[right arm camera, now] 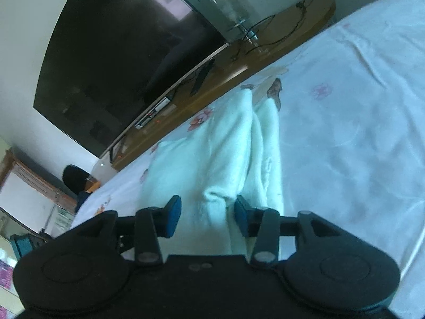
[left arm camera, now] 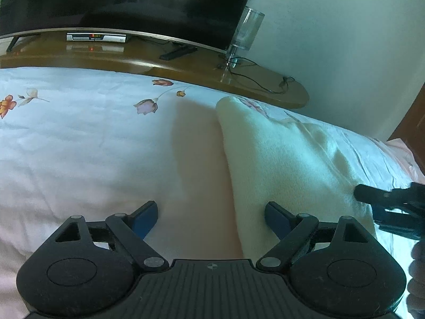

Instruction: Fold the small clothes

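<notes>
The left gripper (left arm camera: 211,218) hung with its jaws spread wide and nothing between them, poised over the near edge of a cream knitted garment (left arm camera: 287,159) that lay on the floral bedsheet (left arm camera: 79,138); the cloth's long left edge ran forward from just inside its right finger, so most of the garment sat ahead and to the right of it. The right gripper (right arm camera: 208,216) was also released, its blue pads (right arm camera: 174,218) apart with a bunched fold of the same garment (right arm camera: 212,154) rising between them but not visibly pinched. In the left wrist view that right gripper (left arm camera: 382,199) showed at the garment's far right edge, touching or just above the knit. The step in hand looked like taking hold of the near hem at two corners. To do it well, each gripper should probably drop until one finger slides under the edge, close on a single layer rather than the bunched ridge, and lift evenly so the soft knit does not drag the sheet. A television (left arm camera: 119,0) stood well ahead on a wooden shelf (left arm camera: 186,63).
</notes>
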`<state>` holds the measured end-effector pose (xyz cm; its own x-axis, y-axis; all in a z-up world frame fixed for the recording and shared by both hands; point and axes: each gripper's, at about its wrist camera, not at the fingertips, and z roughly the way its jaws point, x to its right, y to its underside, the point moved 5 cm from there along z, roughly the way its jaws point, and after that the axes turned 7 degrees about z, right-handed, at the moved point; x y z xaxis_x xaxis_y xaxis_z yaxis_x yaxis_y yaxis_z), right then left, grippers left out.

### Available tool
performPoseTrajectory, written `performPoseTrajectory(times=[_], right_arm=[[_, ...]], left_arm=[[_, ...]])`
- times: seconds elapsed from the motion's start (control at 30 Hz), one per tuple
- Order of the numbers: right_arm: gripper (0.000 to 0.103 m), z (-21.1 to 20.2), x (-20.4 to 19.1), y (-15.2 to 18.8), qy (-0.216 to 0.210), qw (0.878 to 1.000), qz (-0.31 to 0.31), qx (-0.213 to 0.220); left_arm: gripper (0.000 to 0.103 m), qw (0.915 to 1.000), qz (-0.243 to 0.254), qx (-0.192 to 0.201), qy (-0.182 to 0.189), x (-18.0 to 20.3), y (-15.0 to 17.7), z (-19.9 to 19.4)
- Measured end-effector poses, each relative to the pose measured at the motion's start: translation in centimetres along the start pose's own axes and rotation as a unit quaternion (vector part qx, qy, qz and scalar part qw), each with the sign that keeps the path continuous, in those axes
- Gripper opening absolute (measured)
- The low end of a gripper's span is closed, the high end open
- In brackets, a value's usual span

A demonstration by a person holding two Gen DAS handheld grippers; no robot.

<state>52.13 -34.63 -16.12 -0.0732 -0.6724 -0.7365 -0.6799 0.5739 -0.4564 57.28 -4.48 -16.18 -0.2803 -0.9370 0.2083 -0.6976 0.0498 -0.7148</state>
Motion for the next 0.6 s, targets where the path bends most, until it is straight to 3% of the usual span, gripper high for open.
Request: performPoseTrajectory(times=[0.07, 0.17, 0.33, 0.5, 0.6], right_arm=[[0.027, 0.4, 0.6, -0.1, 0.012, 1.000, 0.011, 0.006], [0.019, 0.4, -0.8, 0.1, 0.038, 0.999, -0.034, 0.016], [0.017, -0.4, -3.2, 0.2, 0.060, 0.992, -0.104, 0.027], [0.017, -2.2, -2.9, -1.2, 0.061, 0.993, -0.093, 0.045], [0.017, -0.7, -0.2, -0.6, 0.076, 0.996, -0.055, 0.006]], left_arm=[[0.087, 1.0000, 0.003, -0.001, -0.001, 0.1, -0.1, 0.0], [0.087, 1.0000, 0.003, -0.001, -0.003, 0.1, -0.1, -0.1], [0.087, 1.0000, 0.000, 0.003, 0.003, 0.9, -0.8, -0.6], [0.087, 0.9996, 0.028, -0.005, 0.008, 2.3, -1.1, 0.0], [0.087, 0.9996, 0.023, -0.011, 0.015, 2.2, -0.5, 0.5]])
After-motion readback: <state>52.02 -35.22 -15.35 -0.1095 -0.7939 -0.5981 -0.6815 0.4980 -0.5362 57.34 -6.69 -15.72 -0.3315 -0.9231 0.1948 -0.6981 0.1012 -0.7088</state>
